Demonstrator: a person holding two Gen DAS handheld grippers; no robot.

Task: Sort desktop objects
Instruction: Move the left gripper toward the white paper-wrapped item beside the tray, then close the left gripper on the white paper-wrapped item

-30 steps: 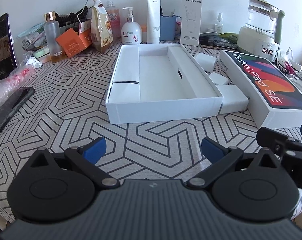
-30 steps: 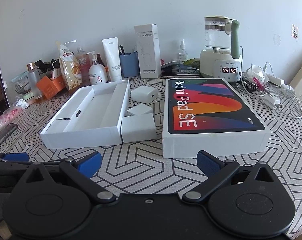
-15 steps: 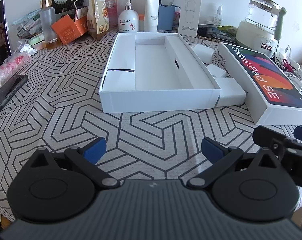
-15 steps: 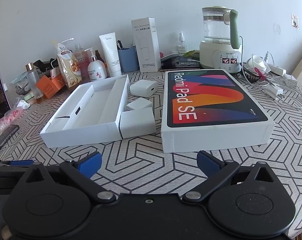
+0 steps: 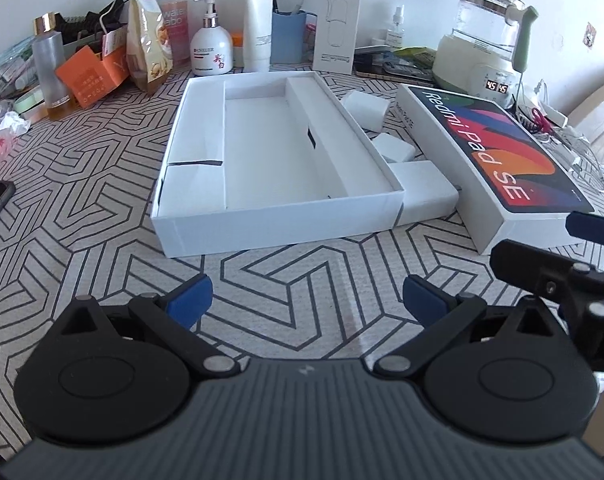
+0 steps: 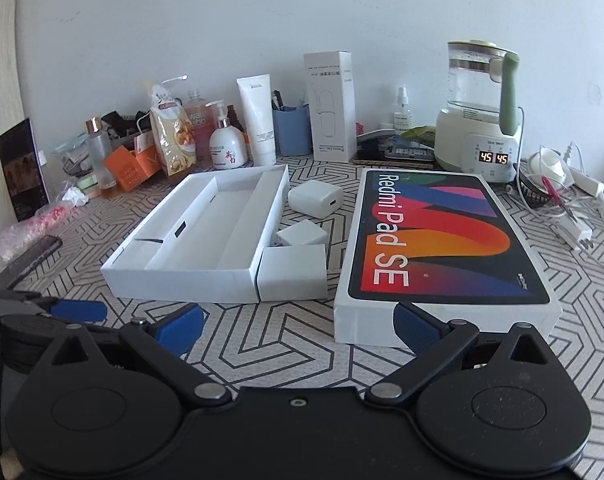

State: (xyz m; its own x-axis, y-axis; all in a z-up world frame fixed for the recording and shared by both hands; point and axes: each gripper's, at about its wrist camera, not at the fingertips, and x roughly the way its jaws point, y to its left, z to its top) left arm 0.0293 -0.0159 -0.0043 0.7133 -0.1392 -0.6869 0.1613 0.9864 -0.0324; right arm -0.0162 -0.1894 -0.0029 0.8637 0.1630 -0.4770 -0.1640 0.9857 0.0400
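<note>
An open white box tray [image 5: 269, 152] [image 6: 205, 232] lies on the patterned table. To its right lie a white charger [image 6: 314, 197] [image 5: 364, 109], a smaller white block [image 6: 302, 234] [image 5: 394, 147] and a small white box [image 6: 293, 273] [image 5: 426, 192]. Further right is the Redmi Pad SE lid [image 6: 442, 240] [image 5: 498, 152]. My left gripper [image 5: 306, 296] is open and empty, in front of the tray. My right gripper [image 6: 297, 326] is open and empty, in front of the lid's near left corner. Each gripper shows at the edge of the other's view.
Bottles, a snack bag [image 6: 173, 136], an orange box [image 6: 127, 168], a tube, a blue cup [image 6: 289, 130] and a tall white carton [image 6: 330, 106] line the back wall. A kettle [image 6: 482, 108] and cables [image 6: 570, 216] are at the right. A dark phone [image 6: 25, 262] lies at the left.
Both grippers have moved forward and slightly closer to the boxes; the views tilted. Nothing on the table has moved.
</note>
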